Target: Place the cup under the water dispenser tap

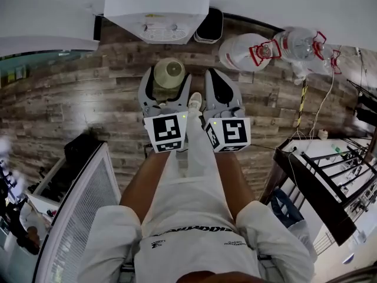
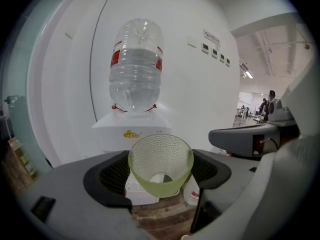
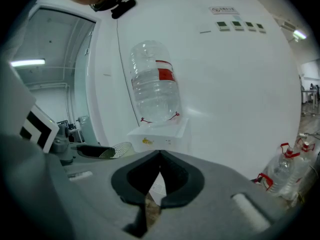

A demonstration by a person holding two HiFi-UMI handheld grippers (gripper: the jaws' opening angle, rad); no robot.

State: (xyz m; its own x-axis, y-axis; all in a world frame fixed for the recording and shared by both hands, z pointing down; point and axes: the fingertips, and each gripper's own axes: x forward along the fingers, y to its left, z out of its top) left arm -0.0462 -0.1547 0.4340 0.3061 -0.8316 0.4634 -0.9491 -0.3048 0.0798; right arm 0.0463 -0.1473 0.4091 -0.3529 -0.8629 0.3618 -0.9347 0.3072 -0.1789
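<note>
cup (image 2: 161, 156) in left tongs (image 2: 161, 173), right tongs (image 3: 159, 160) closed

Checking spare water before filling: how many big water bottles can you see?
3: one water bottle upturned on the water dispenser; two on the floor to its right, a pale bottle and a clear bottle. Others may hide behind them.
</note>
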